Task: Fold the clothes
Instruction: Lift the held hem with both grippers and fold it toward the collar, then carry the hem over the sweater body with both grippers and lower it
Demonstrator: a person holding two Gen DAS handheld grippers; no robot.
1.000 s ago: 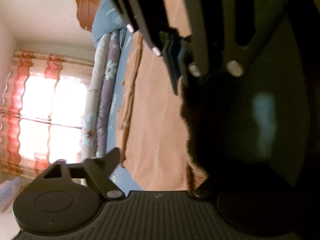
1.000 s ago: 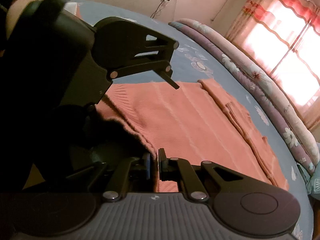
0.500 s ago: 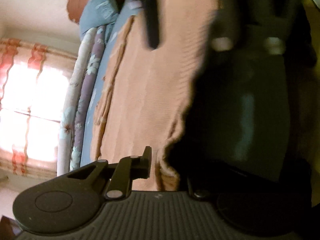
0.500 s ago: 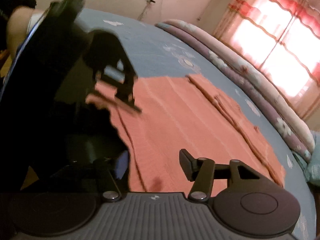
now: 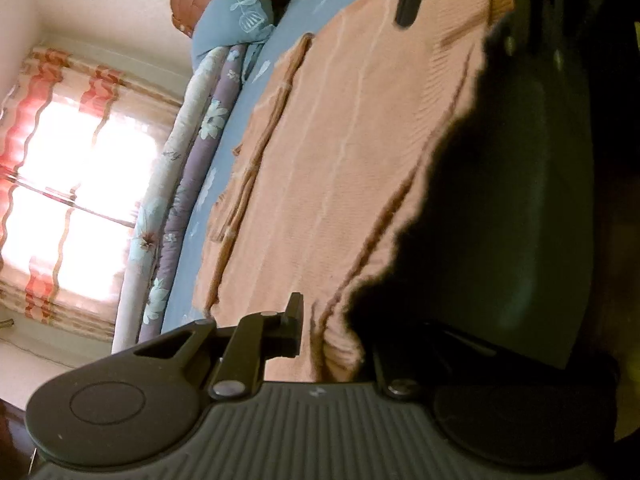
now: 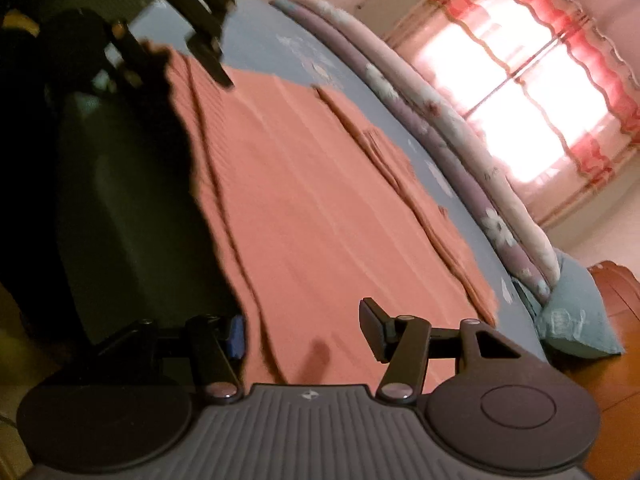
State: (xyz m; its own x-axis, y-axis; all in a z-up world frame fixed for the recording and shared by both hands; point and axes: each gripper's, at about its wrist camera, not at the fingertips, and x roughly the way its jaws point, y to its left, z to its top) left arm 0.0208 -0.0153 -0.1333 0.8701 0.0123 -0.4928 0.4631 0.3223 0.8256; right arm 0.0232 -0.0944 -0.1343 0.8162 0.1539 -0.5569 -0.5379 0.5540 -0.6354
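The salmon-orange ribbed knit sweater lies spread flat on the pale blue bedsheet with white flower prints. At the far left of the left wrist view a sunlit window with red-and-cream wavy-striped curtains fills the wall. Next comes a rolled lilac and cream floral quilt along the bed's edge, with a light blue pillow printed with a white birdcage at its upper end. The left gripper sits at the sweater's near edge; its jaws are pressed nearly together with a fold of the knit pinched between them, though the right finger is lost in dark shadow. In the right wrist view the right gripper hovers over the sweater with its jaws spread apart, nothing between the blue pad and the black one. No readable writing or brand shows anywhere; only a small pale mark sits on each gripper body.
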